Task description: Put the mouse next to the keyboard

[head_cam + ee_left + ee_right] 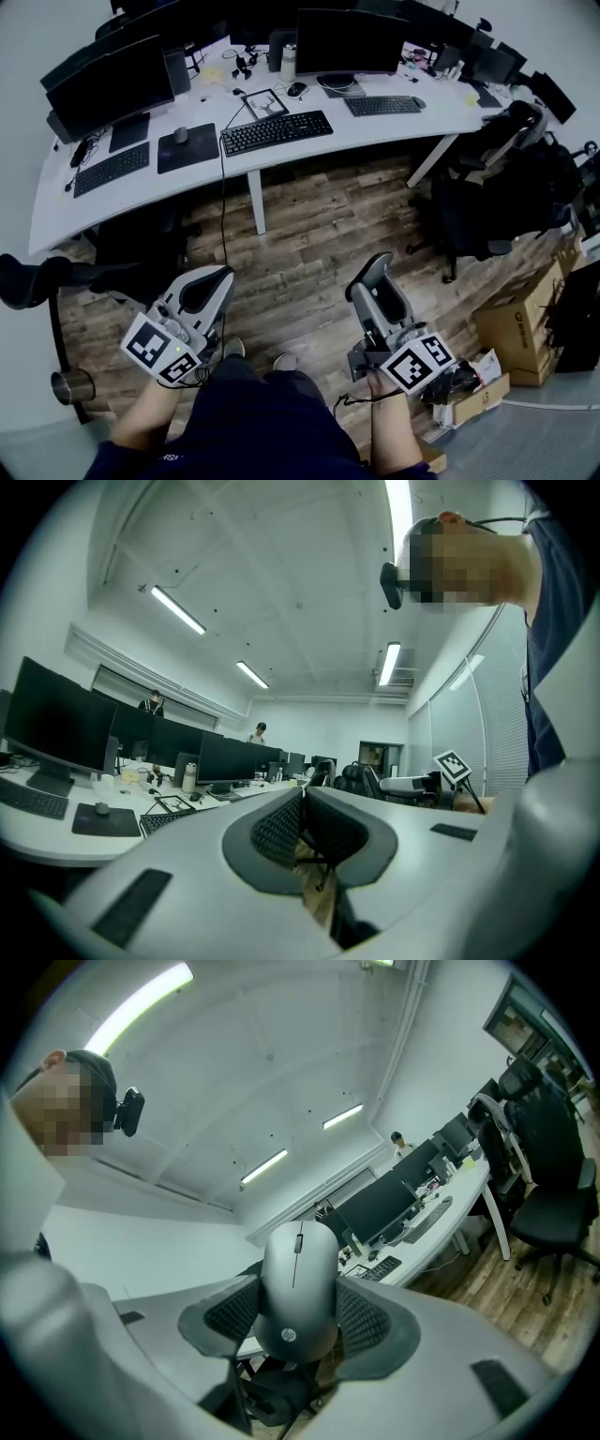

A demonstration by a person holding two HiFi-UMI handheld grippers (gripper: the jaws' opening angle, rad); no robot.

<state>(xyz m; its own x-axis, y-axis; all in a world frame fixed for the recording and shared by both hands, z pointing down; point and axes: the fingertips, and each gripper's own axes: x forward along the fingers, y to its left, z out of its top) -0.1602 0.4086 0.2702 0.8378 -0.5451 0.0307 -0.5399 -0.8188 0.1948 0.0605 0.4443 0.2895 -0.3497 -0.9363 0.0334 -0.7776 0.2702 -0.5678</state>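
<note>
Mouse (298, 1283), grey HP, is clamped by its sides between pads of R gripper (300, 1327), jaws kept wide. L gripper (302, 808) is seen w/ pads closed together, nothing gripped. Both are held low over wood floor (319, 225). Black keyboard (277, 131) is seen well apart, on white desk (347, 131).

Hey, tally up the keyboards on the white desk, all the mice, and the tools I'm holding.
Keyboards: 3
Mice: 4, three on the desk at, one in the right tool
Tools: 2, the left tool and the right tool
Total: 9
</note>
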